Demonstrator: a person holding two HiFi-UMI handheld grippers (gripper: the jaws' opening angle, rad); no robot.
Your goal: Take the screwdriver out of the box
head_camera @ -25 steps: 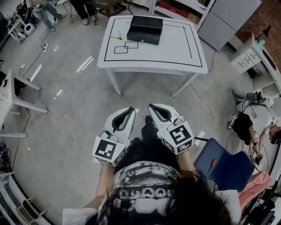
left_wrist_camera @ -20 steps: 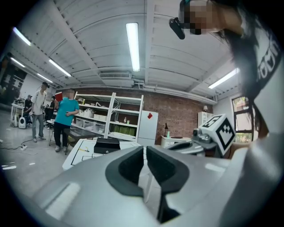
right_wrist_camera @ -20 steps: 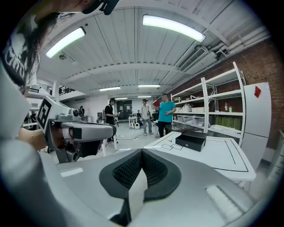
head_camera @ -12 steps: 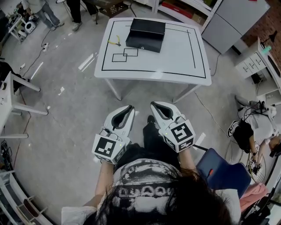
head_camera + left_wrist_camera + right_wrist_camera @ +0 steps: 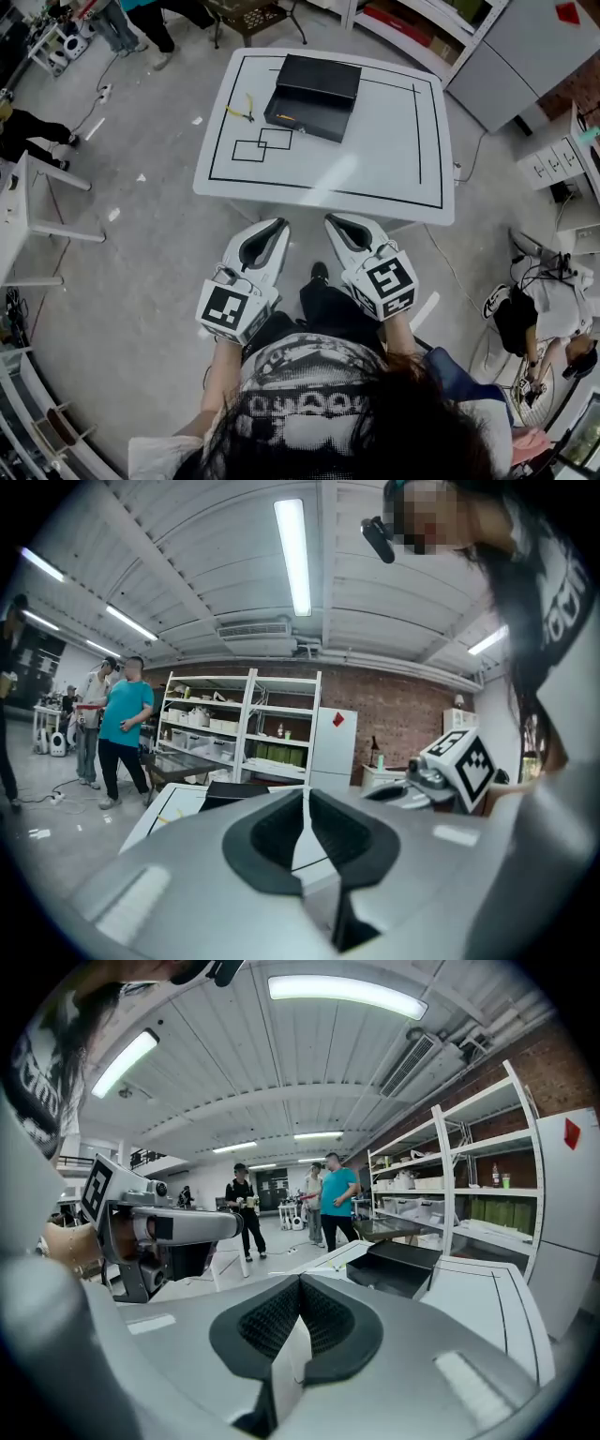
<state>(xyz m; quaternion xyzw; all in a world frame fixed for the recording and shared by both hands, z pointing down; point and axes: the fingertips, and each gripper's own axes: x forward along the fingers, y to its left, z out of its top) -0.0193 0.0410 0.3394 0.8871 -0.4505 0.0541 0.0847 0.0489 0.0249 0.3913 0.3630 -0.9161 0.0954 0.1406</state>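
A black box [image 5: 314, 86] stands at the far side of the white table [image 5: 375, 159], its lid tilted back; something small and yellowish [image 5: 284, 117] shows at its near front, too small to name. The box also appears in the left gripper view [image 5: 234, 792] and the right gripper view [image 5: 394, 1265]. My left gripper [image 5: 278, 225] and right gripper [image 5: 333, 222] hang side by side over the floor, just short of the table's near edge. Both are shut with nothing between the pads, as seen along the left gripper [image 5: 307, 794] and the right gripper [image 5: 300, 1283].
Yellow-handled pliers [image 5: 242, 110] lie left of the box, near two outlined rectangles [image 5: 262, 145]. People [image 5: 141, 19] stand beyond the table's left corner. White shelving [image 5: 239, 728] rises behind. Another white desk [image 5: 28, 216] is at left, and a person [image 5: 530, 309] sits low at right.
The person has walked toward the table, which now lies much closer in the head view. Both grippers went forward with the body, still shut and side by side.
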